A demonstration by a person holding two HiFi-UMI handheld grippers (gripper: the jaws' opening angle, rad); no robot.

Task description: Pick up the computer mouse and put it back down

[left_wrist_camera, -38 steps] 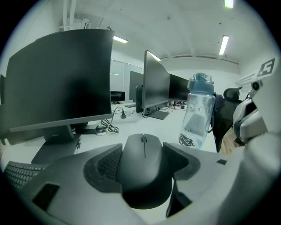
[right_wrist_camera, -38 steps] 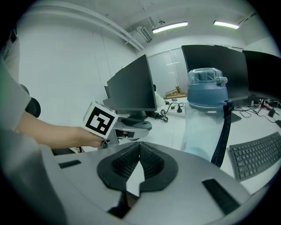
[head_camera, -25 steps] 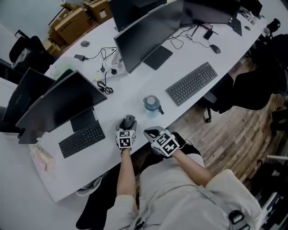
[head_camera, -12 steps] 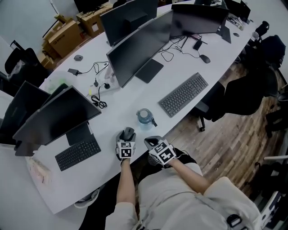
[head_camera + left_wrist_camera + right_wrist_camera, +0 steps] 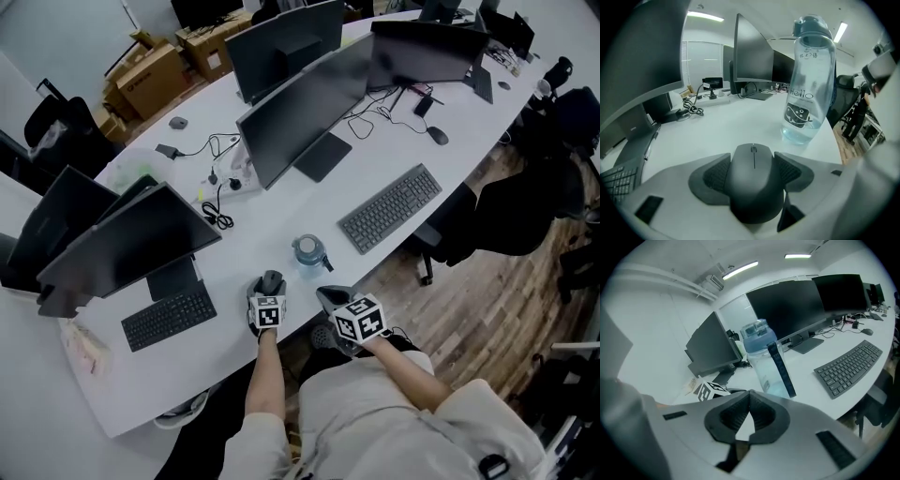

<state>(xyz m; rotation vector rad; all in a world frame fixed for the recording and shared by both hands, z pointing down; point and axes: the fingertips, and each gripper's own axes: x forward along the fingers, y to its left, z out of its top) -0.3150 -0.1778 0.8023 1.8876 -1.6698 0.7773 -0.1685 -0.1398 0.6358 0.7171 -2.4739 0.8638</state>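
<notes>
Fingers [image 5: 715, 176] of left gripper [image 5: 753, 161] pinch computer mouse [image 5: 754, 187] by both sides, pads pressed on it. Mouse at near edge of white desk [image 5: 272, 211]; whether it touches desk unclear. Clear water bottle [image 5: 808, 84] upright just beyond mouse, slightly right. Right gripper [image 5: 748, 420] right of left one, off desk's near edge over person's lap, fingers pressed together, nothing between. Black keyboard [image 5: 171, 317] left of mouse, grey keyboard [image 5: 389, 208] far right, monitors [image 5: 300, 108] beyond.
</notes>
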